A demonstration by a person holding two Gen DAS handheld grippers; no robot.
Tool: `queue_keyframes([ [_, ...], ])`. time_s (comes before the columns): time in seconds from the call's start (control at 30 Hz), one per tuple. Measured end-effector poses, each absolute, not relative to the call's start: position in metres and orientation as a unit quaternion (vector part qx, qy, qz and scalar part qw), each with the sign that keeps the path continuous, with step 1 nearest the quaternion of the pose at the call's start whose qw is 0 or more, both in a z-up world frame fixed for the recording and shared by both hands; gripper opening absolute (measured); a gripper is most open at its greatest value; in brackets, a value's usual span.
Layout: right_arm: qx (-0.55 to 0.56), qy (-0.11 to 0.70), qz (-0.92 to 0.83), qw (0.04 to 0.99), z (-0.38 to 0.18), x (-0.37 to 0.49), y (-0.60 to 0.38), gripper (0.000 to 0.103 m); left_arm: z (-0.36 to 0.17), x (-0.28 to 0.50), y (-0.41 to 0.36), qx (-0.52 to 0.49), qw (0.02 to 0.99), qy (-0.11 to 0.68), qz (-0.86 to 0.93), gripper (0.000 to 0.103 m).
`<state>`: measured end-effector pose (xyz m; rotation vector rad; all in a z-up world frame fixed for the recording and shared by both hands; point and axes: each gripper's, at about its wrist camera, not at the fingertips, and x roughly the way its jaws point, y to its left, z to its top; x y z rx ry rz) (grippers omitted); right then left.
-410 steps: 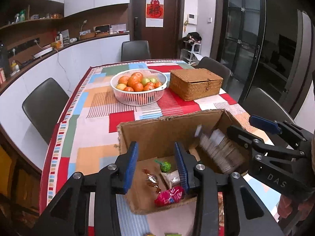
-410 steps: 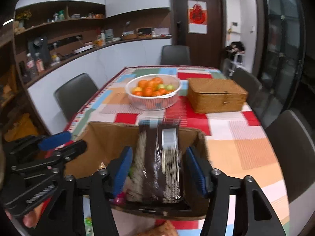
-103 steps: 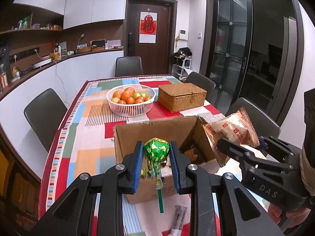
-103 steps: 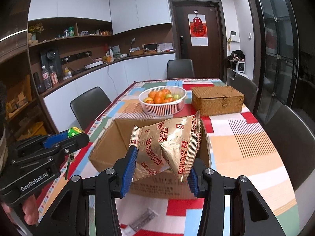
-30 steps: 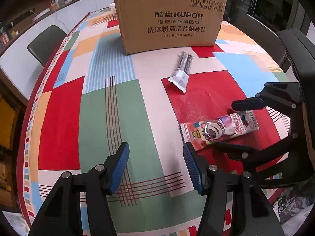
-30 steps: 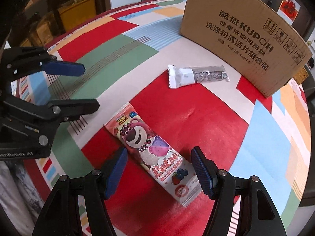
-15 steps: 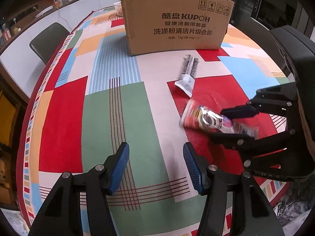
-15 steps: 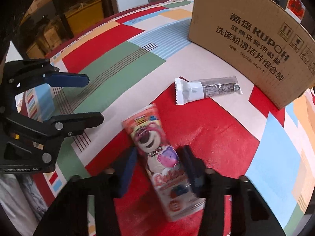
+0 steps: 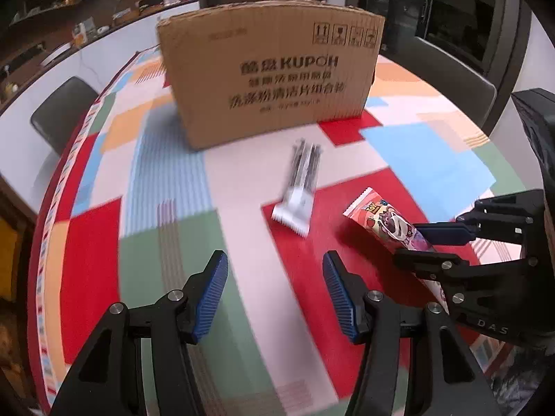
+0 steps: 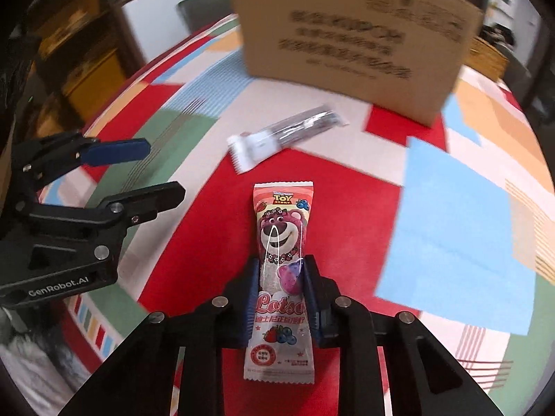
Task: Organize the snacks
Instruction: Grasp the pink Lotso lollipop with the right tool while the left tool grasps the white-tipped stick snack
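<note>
Right wrist view: the right gripper [image 10: 280,286] is clamping the pink Lotso snack packet [image 10: 280,242] by its lower half, the jaws having just been closing onto it, and the blue pads are pressing both long edges. The packet's upper end, bearing the bear face, is projecting forward above a red patch of the patterned tablecloth [image 10: 451,222] covering the surface. A white and grey snack bar [image 10: 277,135] is lying beyond it on the cloth, between the packet and the cardboard box [image 10: 350,34], which is standing upright at the far side with printed lettering facing the camera.

Left wrist view: the left gripper [image 9: 275,294] is hovering over a green and white area of the cloth with its jaws standing apart and nothing between them. The snack bar [image 9: 300,187] is lying ahead of it, apart from the box [image 9: 274,79]. To the right, the right gripper [image 9: 433,242] is holding the packet [image 9: 385,220], tilted, with its free end pointing up and leftward.
</note>
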<state>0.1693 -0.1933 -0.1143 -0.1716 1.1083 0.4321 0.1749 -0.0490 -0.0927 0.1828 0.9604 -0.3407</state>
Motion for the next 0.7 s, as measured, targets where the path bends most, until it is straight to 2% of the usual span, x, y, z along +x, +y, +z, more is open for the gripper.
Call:
queue_keyframes([
  [0.27, -0.022, 0.496, 0.147, 0.855, -0.105, 0.199, -0.215, 0.025, -0.104, 0.220, -0.072, 0.109, 0.861, 0.454, -0.204, 0.055],
  [0.7, 0.027, 0.474, 0.111, 0.873, -0.102, 0.234, -0.230, 0.026, -0.126, 0.261, -0.091, 0.089, 0.847, 0.475, -0.224, 0.035],
])
